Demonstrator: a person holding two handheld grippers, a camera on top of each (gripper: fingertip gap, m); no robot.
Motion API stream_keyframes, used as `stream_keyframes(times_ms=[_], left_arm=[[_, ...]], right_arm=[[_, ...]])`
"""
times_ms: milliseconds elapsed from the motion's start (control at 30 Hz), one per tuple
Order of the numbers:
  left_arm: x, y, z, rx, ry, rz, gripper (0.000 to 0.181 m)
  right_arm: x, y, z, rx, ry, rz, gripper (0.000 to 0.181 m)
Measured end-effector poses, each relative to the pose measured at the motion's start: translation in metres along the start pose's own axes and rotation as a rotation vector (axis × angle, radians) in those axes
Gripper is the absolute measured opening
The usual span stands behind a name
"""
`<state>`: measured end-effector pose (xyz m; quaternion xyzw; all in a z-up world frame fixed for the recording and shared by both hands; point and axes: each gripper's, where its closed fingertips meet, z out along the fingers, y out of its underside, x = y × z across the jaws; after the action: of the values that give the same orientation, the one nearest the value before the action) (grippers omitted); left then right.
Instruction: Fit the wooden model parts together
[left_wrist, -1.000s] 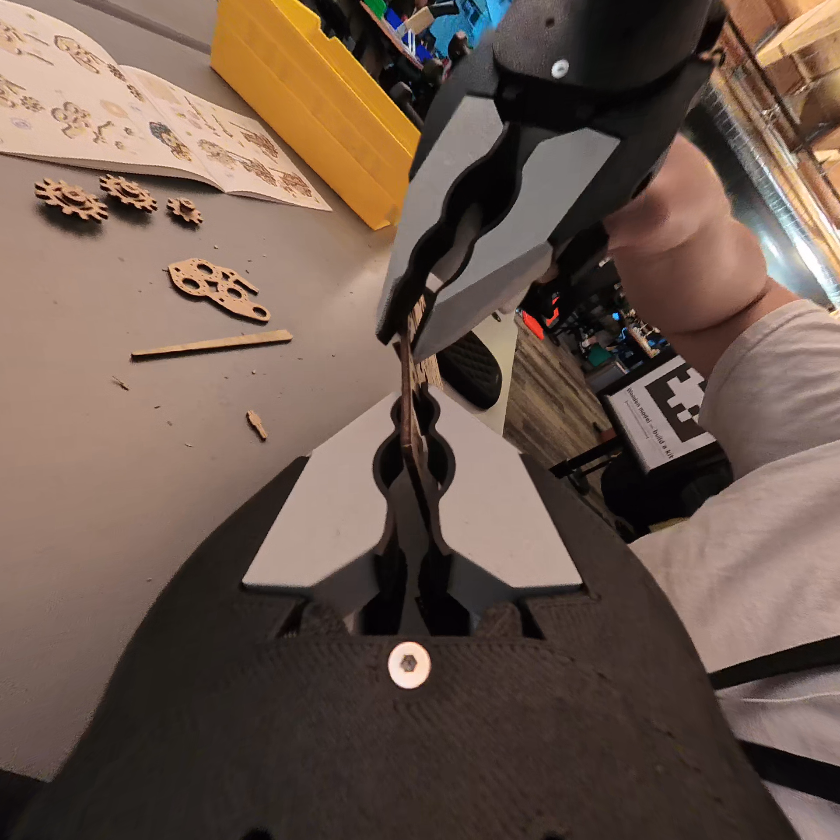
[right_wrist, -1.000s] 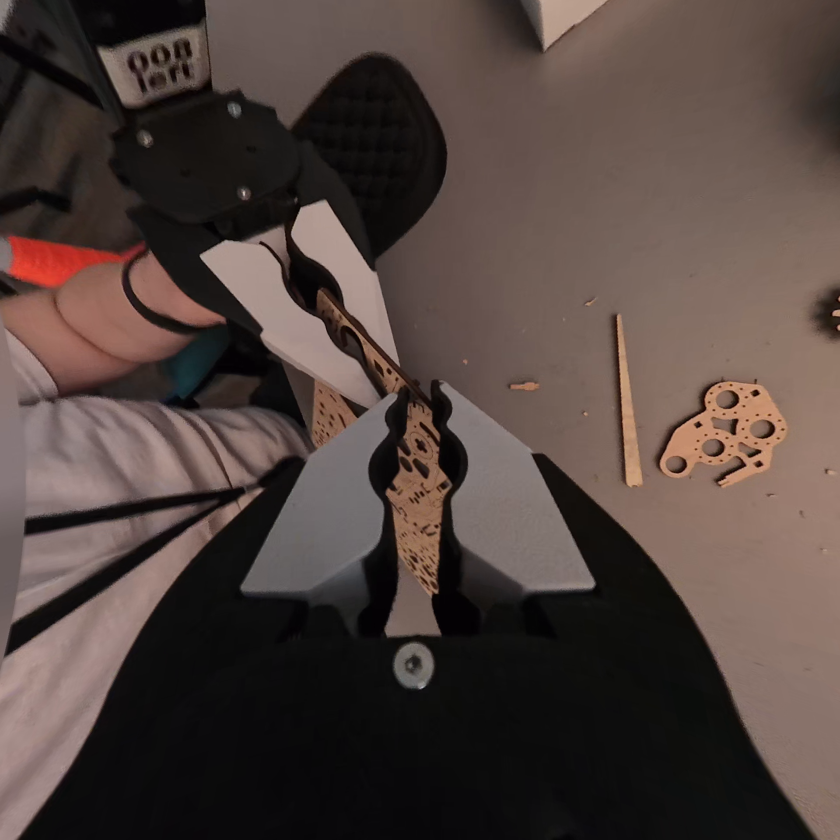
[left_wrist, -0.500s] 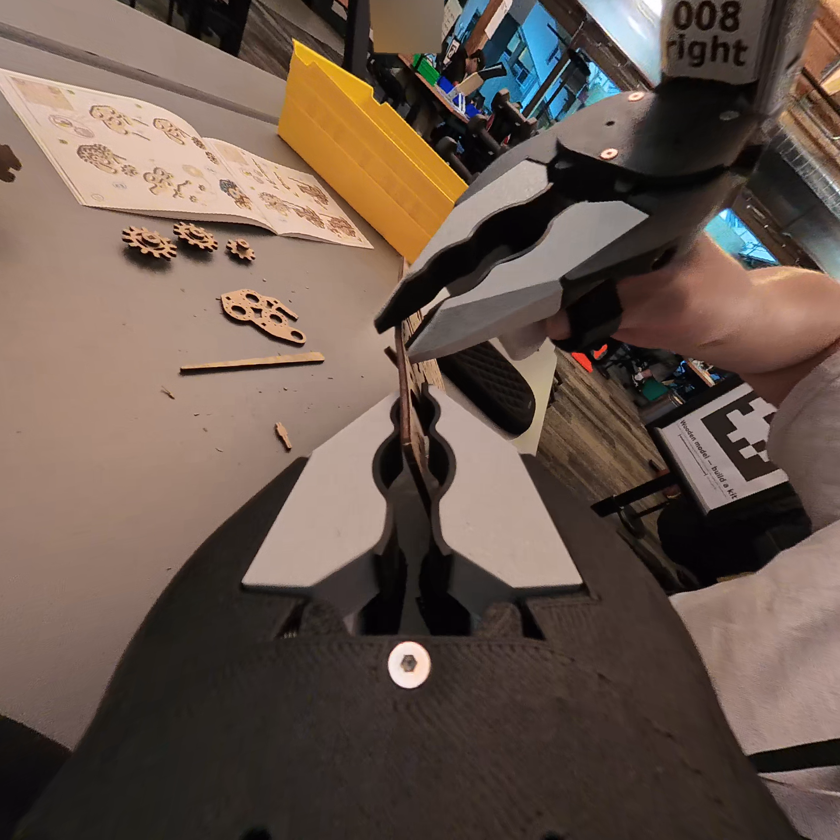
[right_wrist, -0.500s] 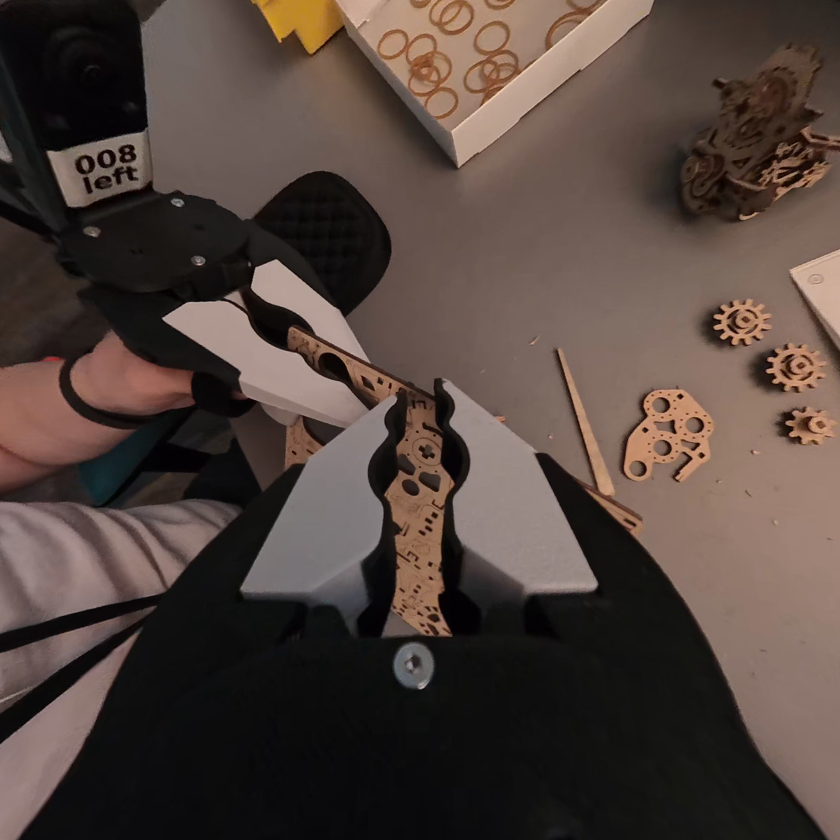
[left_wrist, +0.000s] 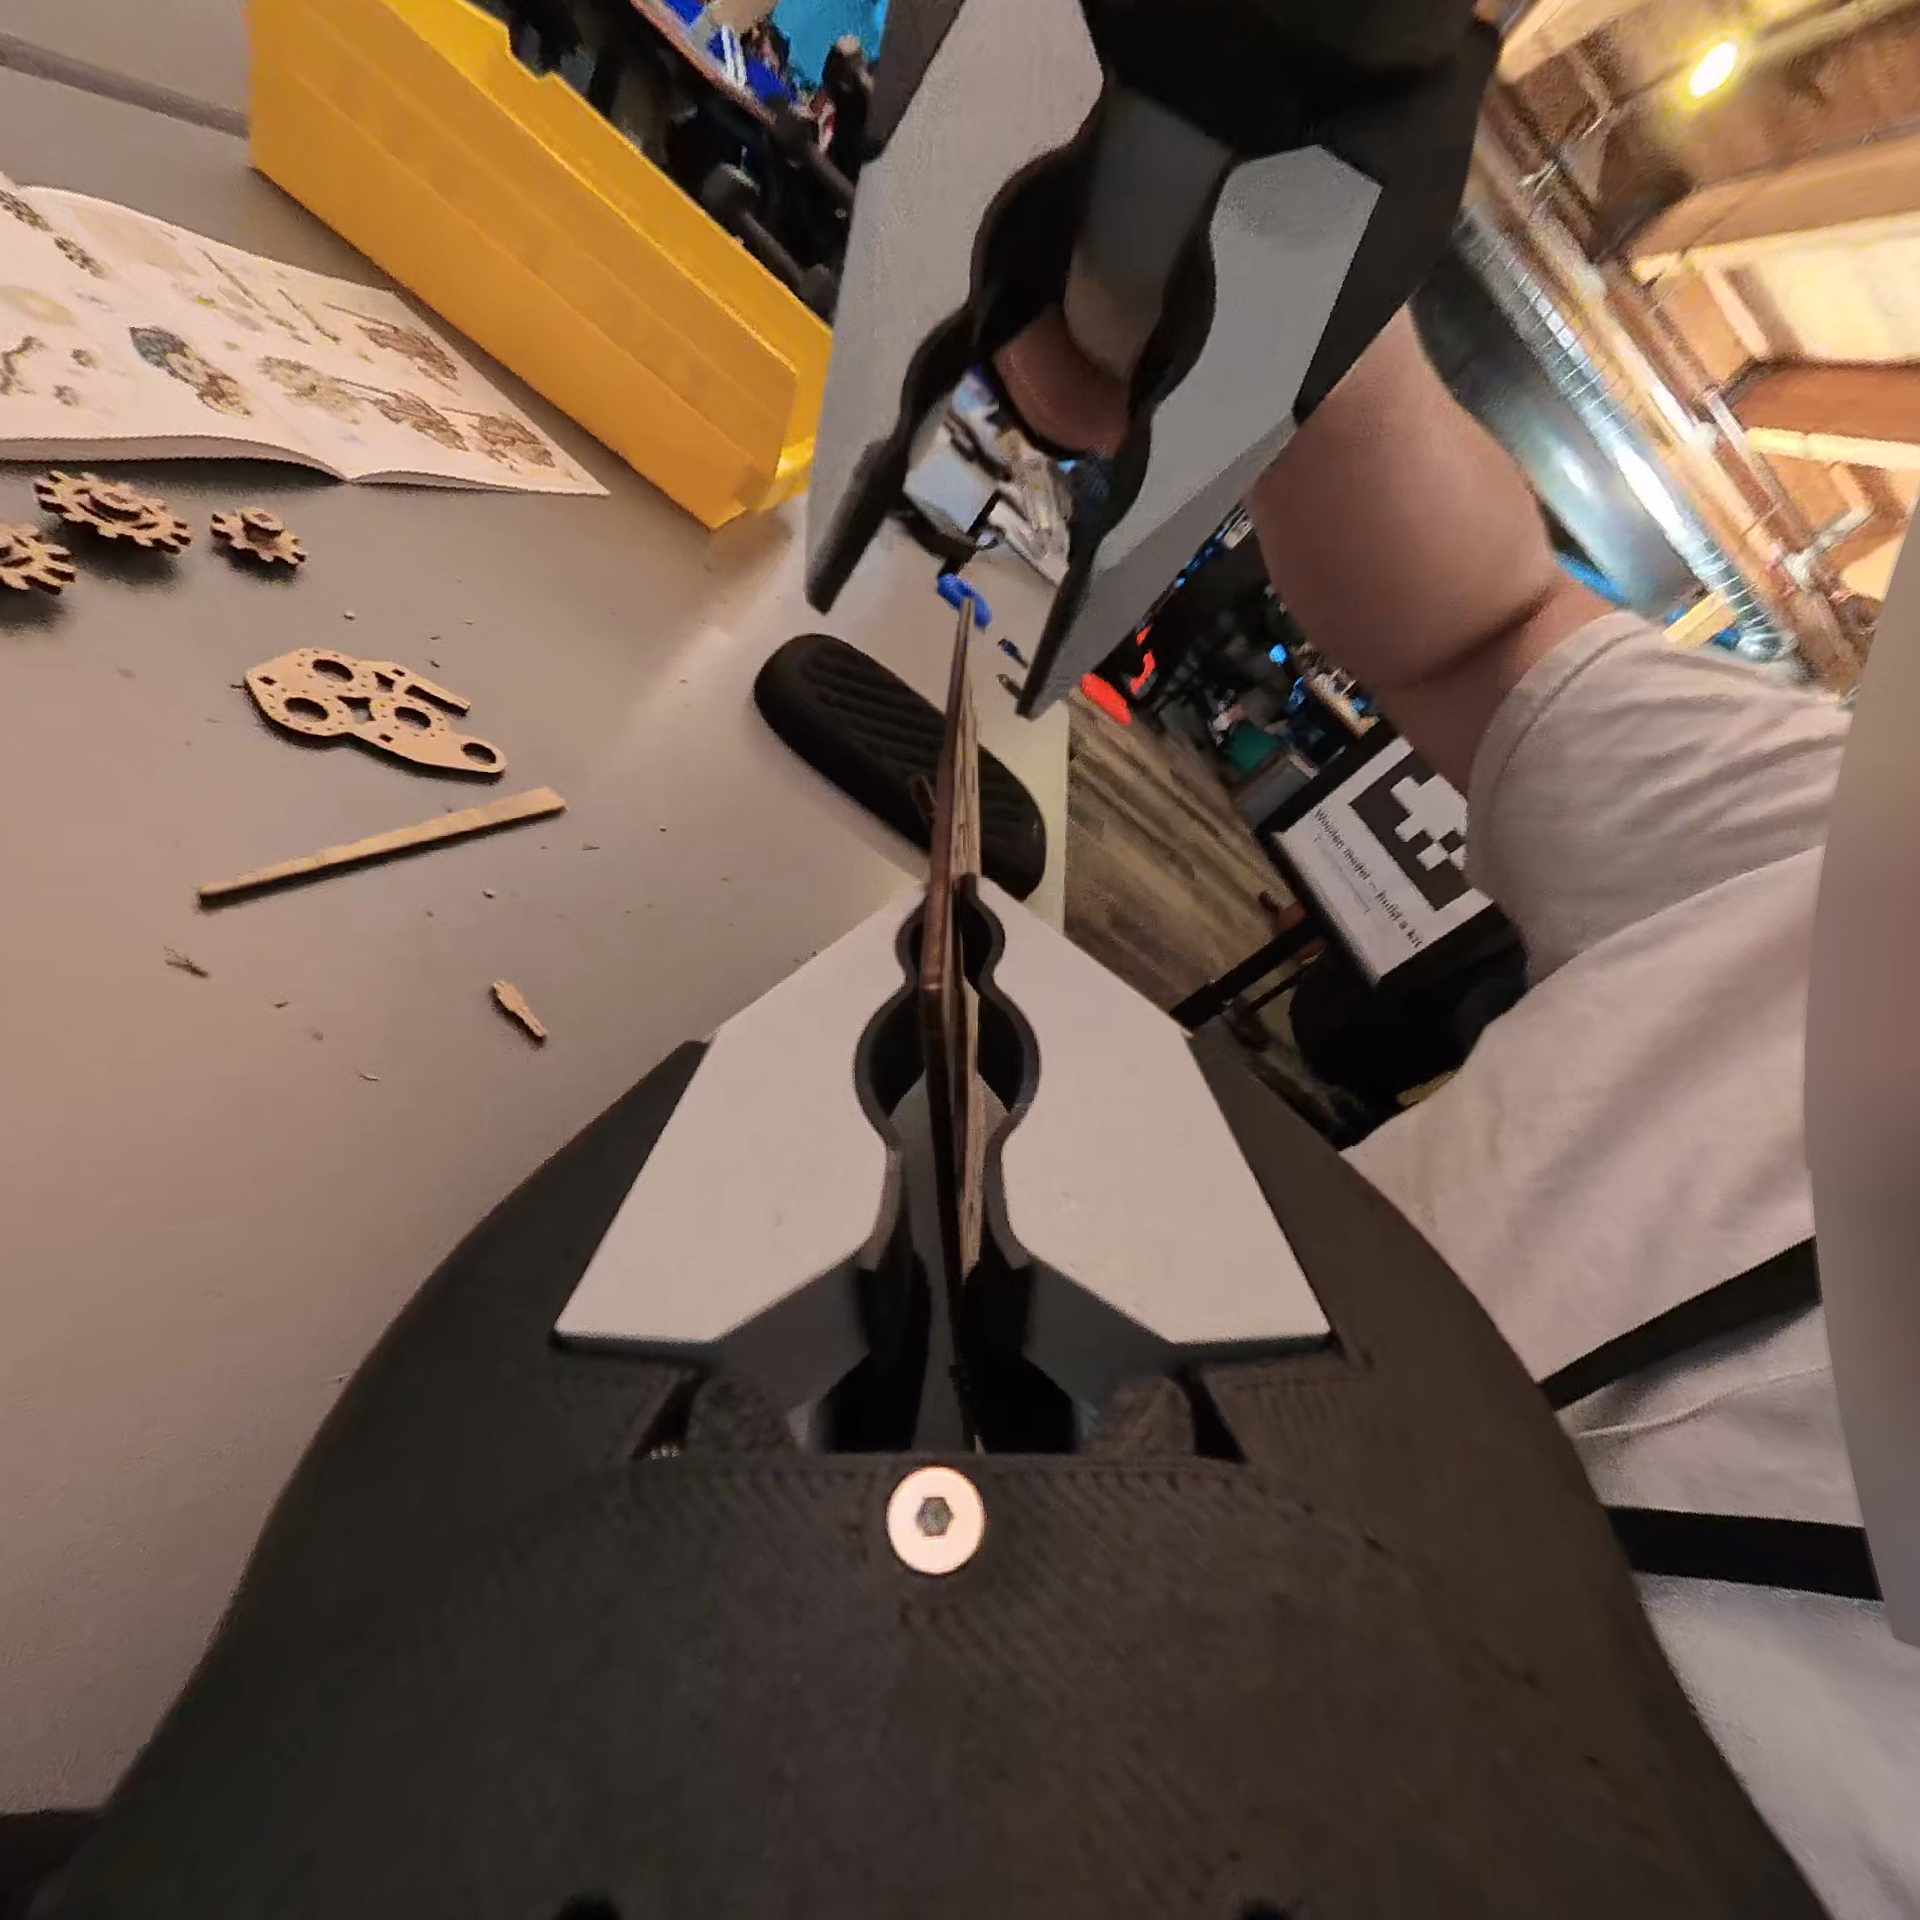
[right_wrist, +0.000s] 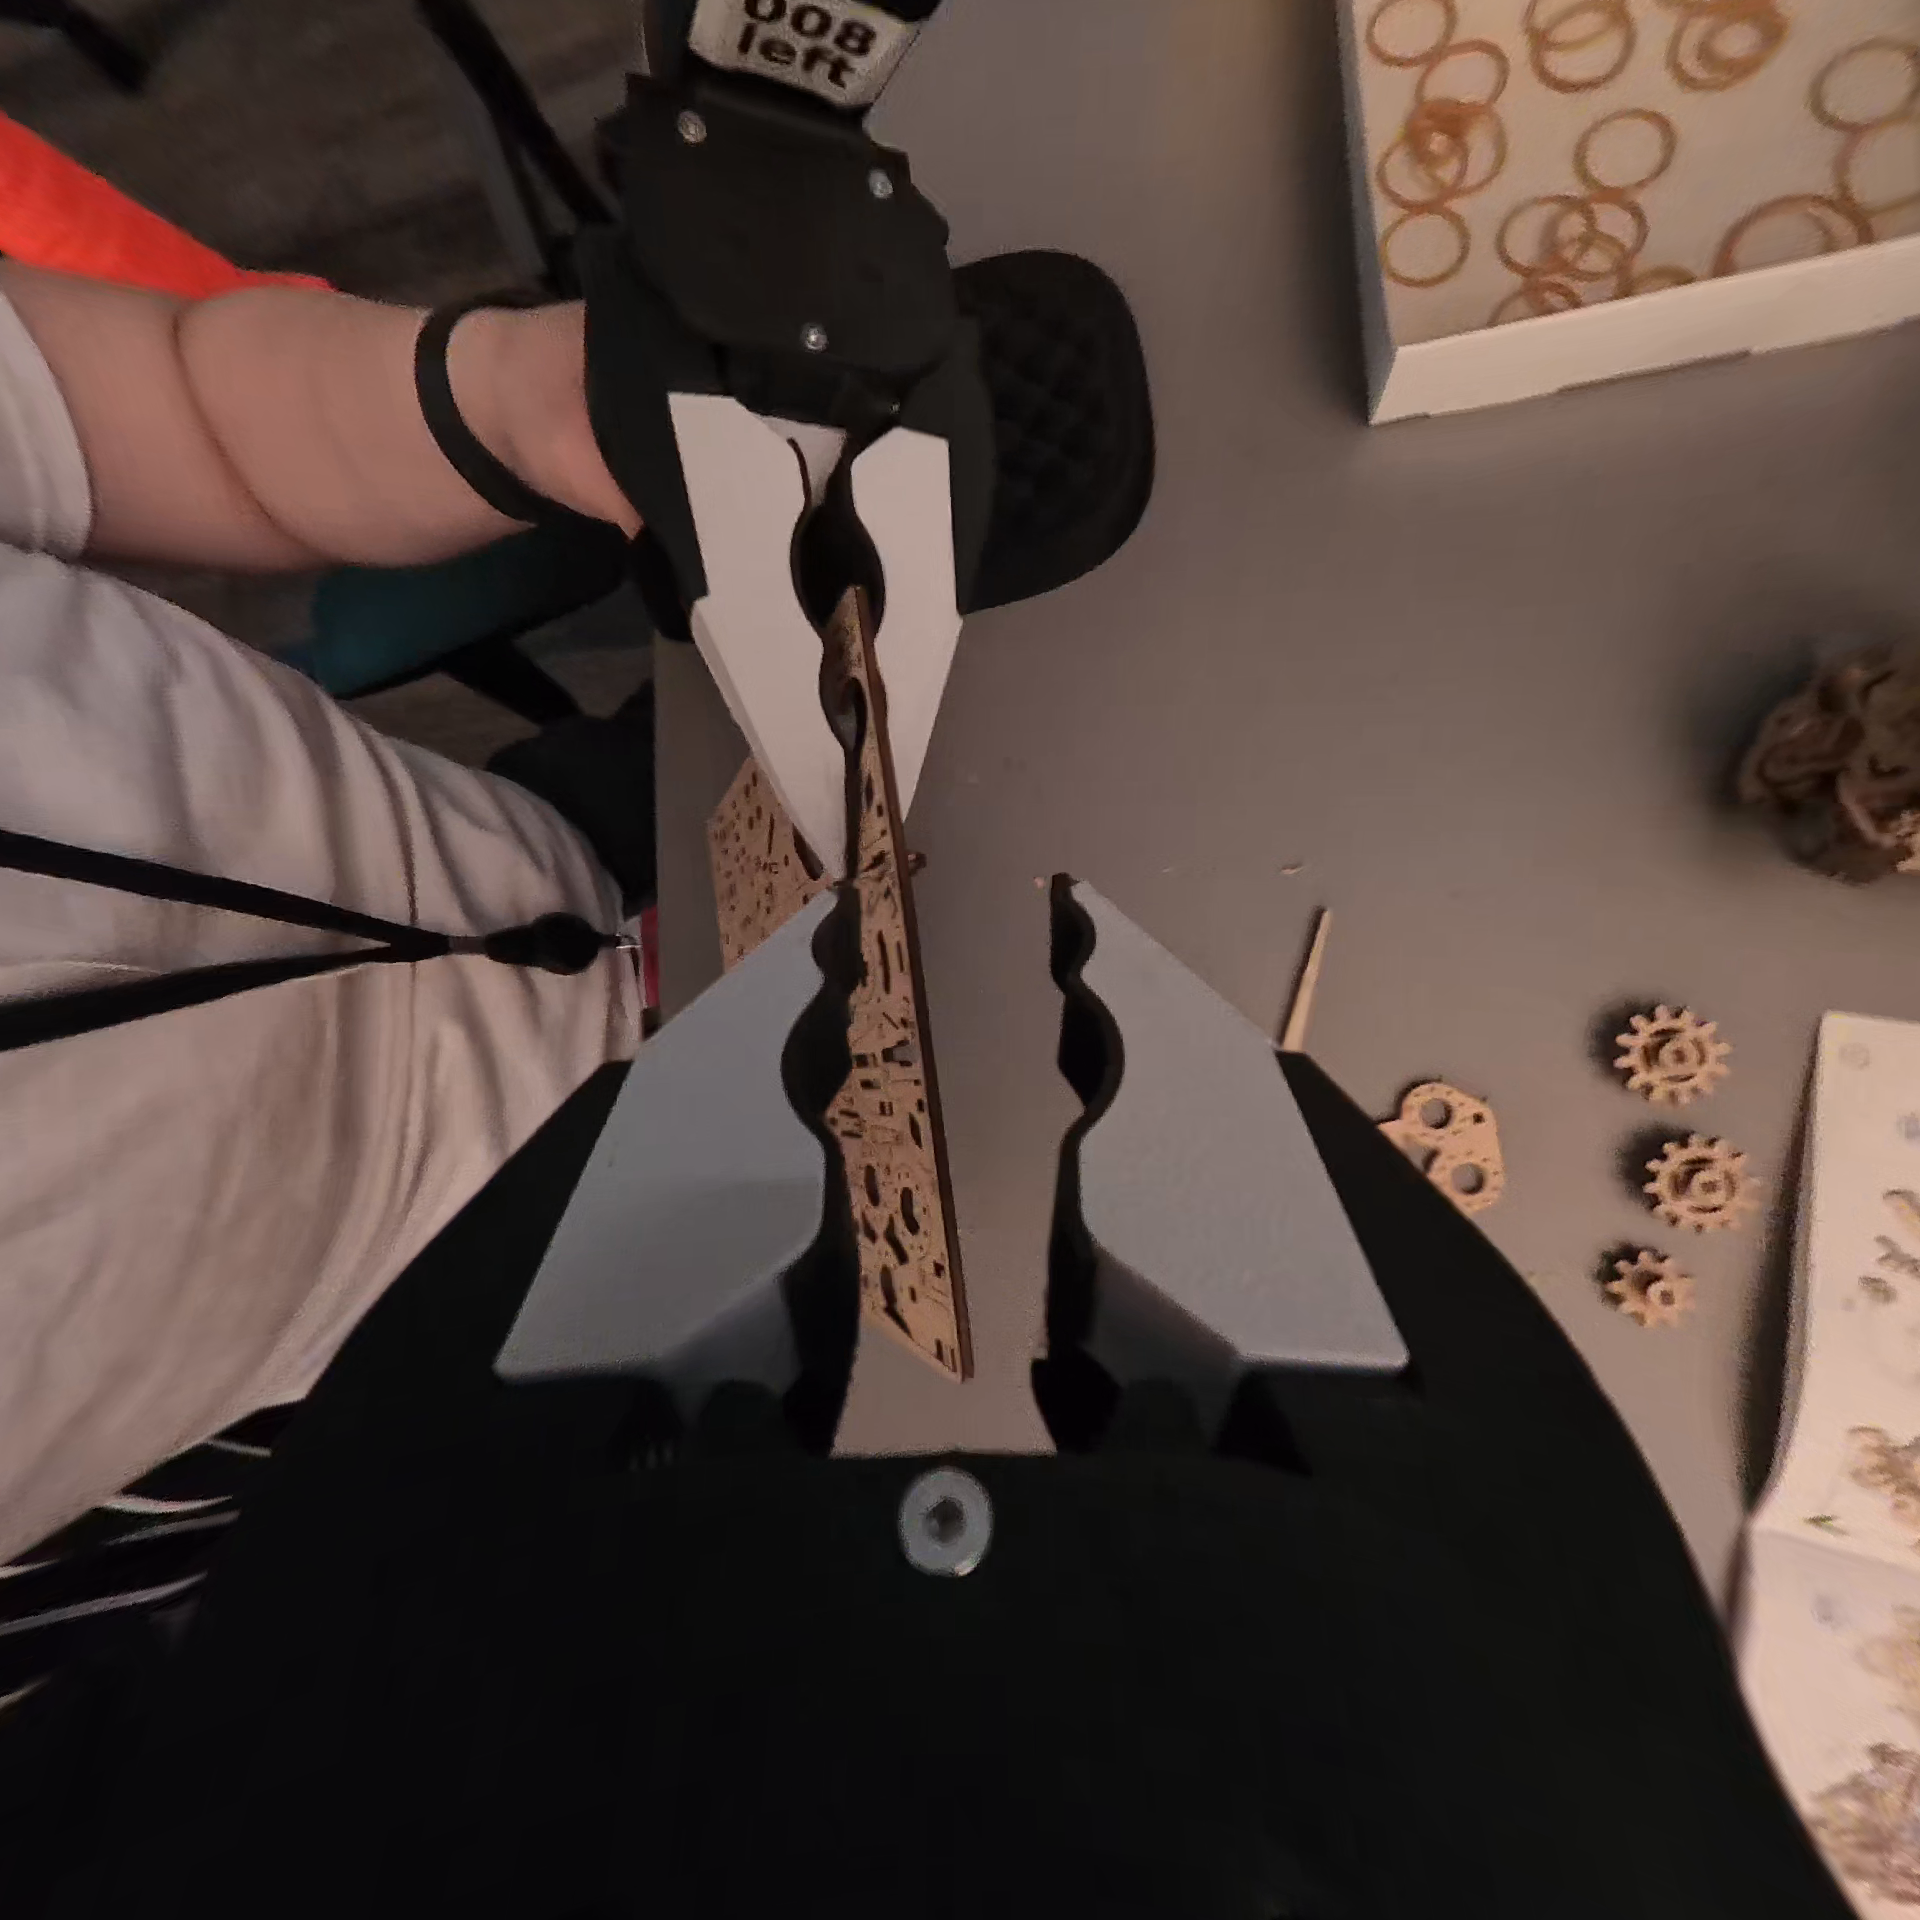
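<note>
A thin laser-cut wooden sheet (right_wrist: 894, 1122) is held on edge above the grey table (left_wrist: 260, 1195); in the left wrist view the sheet (left_wrist: 951, 935) shows edge-on. My left gripper (left_wrist: 940, 899) is shut on one end of it, and also shows in the right wrist view (right_wrist: 844, 862). My right gripper (right_wrist: 951, 888) is open, with the sheet's other end between its jaws, close to the left finger (right_wrist: 727, 1143). From the left wrist view the right gripper (left_wrist: 930, 655) hangs open over the sheet's far tip.
On the table lie a perforated wooden plate (left_wrist: 364, 712), a wooden stick (left_wrist: 384, 842), small gears (right_wrist: 1673, 1055), an open booklet (left_wrist: 239, 364), a yellow bin (left_wrist: 540, 229), a black pad (left_wrist: 894, 758), a white box of rubber bands (right_wrist: 1621, 208), a part-built model (right_wrist: 1839, 769) and another sheet (right_wrist: 743, 873). One gripper's finger ends stand about 4 cm off the other's. Left tips and right tips are each some 20 cm from the perforated wooden plate (left_wrist: 364, 712).
My right gripper has opened and let go of the sheet, and now faces the left gripper head-on. The left gripper still holds the sheet.
</note>
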<state>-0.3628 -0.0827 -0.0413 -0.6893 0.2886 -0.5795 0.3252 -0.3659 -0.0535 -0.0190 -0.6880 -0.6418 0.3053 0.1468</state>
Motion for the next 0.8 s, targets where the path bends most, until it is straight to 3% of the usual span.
stream_keyframes(times_ms=[133, 233, 333, 500, 800], left_arm=[[-0.004, -0.005, -0.001, -0.006, -0.042, -0.011, 0.001], [-0.007, -0.011, -0.003, 0.032, -0.082, -0.020, 0.001], [-0.008, -0.012, -0.004, 0.046, -0.110, -0.015, 0.001], [-0.007, -0.013, -0.003, 0.054, -0.115, -0.020, 0.001], [-0.010, -0.012, -0.004, 0.047, -0.152, -0.007, 0.001]], right_arm=[[-0.003, -0.013, 0.007, 0.092, 0.098, -0.025, 0.039], [0.005, -0.002, 0.013, 0.070, 0.278, 0.019, 0.041], [0.011, 0.001, 0.008, 0.138, 0.356, 0.060, 0.037], [0.008, 0.000, 0.010, 0.216, 0.274, 0.172, 0.039], [0.011, 0.003, 0.017, 0.181, 0.256, 0.206, 0.033]])
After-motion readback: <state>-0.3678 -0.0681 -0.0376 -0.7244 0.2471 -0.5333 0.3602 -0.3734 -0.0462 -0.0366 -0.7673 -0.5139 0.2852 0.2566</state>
